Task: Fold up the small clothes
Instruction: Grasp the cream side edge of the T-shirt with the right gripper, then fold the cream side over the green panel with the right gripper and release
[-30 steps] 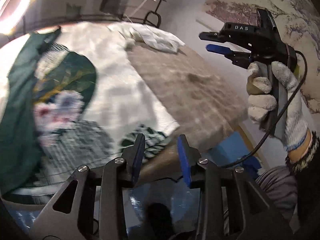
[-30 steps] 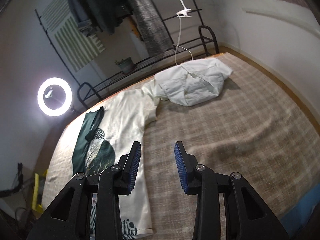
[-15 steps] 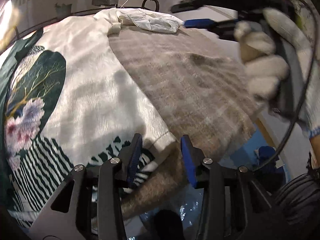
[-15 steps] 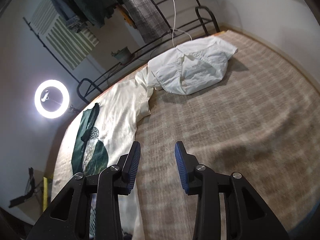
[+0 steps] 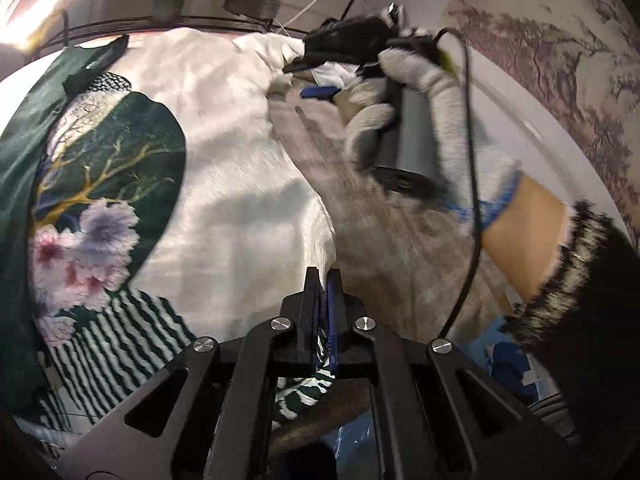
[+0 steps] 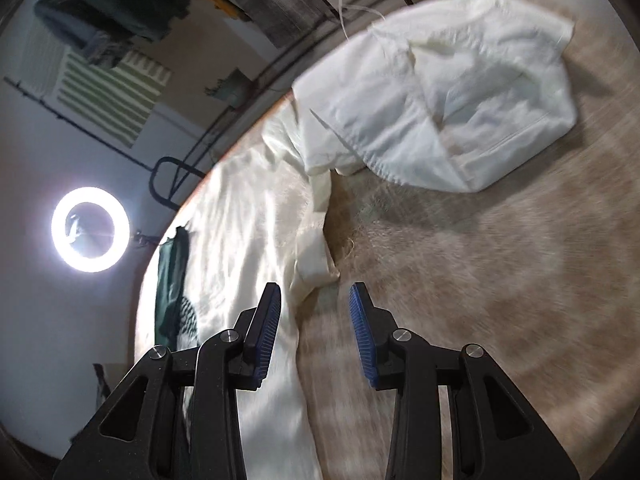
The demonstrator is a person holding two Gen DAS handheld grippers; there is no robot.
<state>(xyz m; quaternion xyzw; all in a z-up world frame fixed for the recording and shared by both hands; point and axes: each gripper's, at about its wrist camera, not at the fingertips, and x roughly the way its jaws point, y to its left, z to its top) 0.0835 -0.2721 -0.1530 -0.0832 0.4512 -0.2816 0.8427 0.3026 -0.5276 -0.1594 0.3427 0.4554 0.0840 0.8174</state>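
Left wrist view first: a broad tan plaid blanket (image 5: 384,240) covers the whole surface, and spread flat over its left part lies the cream garment (image 5: 224,160), printed with a dark green oval, gold branches, pale flowers and black-and-white stripes near the hem. Further back, at the far edge, sits a crumpled white garment (image 6: 440,108), touching the cream one's upper corner. Off to the left a ring light (image 6: 90,229) glows against the wall, beside a dark metal rack. Now the hands: a white knit-gloved right hand (image 5: 404,120) carries the right gripper (image 6: 314,320) low above the cream garment's far corner, jaws parted, blue pads straddling the folded edge without pressing it. And the left gripper (image 5: 323,308) has just been closing; its jaws are now clenched together on the cream garment's near hem.
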